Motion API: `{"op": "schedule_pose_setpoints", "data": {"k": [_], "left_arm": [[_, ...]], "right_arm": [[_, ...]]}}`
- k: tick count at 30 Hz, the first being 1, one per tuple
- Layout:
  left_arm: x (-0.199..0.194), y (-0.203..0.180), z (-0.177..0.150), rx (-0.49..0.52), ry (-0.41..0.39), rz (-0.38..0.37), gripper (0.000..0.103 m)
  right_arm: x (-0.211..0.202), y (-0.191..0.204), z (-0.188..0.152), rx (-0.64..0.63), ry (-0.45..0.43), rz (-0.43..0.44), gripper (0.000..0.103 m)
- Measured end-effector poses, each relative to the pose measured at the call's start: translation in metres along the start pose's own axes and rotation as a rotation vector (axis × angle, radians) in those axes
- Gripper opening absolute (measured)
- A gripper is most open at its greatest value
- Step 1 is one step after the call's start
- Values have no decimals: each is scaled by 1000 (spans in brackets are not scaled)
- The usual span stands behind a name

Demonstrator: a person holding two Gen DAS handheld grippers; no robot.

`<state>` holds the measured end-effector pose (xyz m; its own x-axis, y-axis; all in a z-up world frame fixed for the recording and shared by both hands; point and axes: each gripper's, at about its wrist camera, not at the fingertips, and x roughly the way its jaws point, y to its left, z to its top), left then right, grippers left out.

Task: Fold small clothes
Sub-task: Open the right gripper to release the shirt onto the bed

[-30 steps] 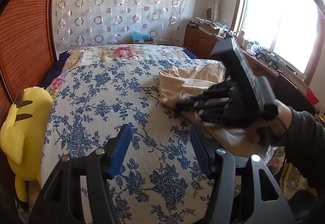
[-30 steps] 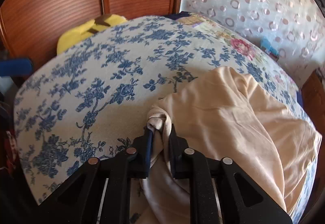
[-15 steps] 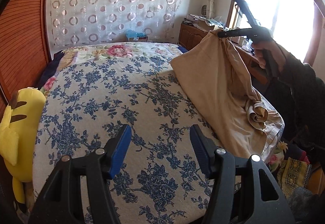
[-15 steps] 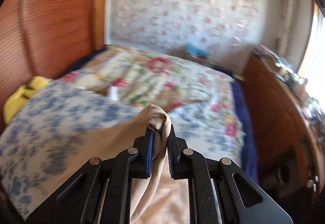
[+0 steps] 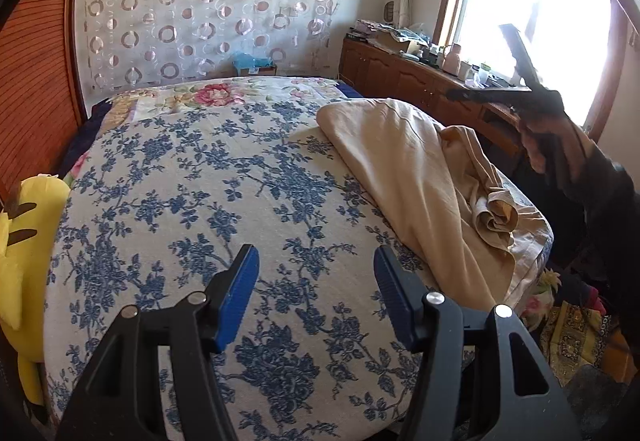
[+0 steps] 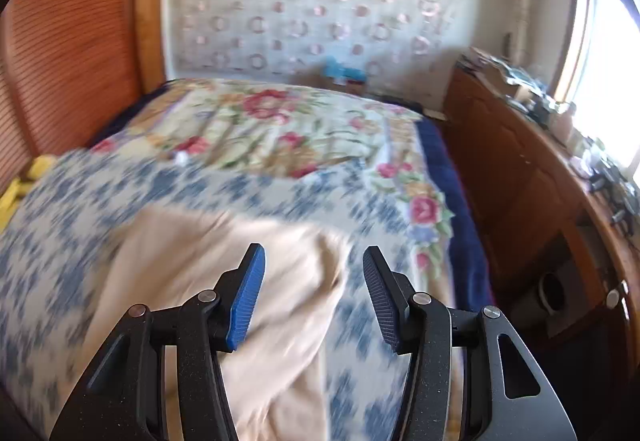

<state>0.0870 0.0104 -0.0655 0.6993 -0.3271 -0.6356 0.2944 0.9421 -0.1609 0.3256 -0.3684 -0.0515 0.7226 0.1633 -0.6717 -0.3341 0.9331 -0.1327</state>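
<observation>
Left wrist view: left gripper spread wide, nothing between the blue pads, hovering above the blue-flowered bedspread. Beige garment lying in a loose heap on the right side of the bed, one end rolled into a bunch near the edge, part of it draped toward the drop-off. Right gripper held up in the air above and beyond the cloth, apart from it; too dark against the window to judge its jaws from here. Yellow plush toy at the left edge, well apart from the work.

Right wrist view: blurred by motion. Right gripper plainly spread, empty, above the beige garment, which lies on the bedspread below and to the left.

Step in hand, by judgement: spreading the cloth flat before any fold. Best done by pinching two separate corners or the hem, one per gripper, not the rolled bunch. Worth dragging it toward the bed's middle, away from the edge. Pull taut, lay down, then smooth. Risk: pinching bedspread together with garment.
</observation>
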Motion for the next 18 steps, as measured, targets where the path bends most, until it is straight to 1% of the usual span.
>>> {"op": "schedule_pose_setpoints", "data": {"k": [4,9,13,16,18], "left_arm": [[6,-12,3,14,2,-12,59],[14,-26,6,35,11,-25,59],[18,-38,7,63,22,-34,59],[20,-45,7,74,27,-43,59],[22,-47,6,80,34,-43,59]], "right_arm": [[-36,21,-54,-13,13,89,52],[-57,42,-108,17,40,156,52],[-69,54,-131,45,29,209,52],[-72,62,-139,60,23,241,52],[-72,69,-144,58,23,248,52]]}}
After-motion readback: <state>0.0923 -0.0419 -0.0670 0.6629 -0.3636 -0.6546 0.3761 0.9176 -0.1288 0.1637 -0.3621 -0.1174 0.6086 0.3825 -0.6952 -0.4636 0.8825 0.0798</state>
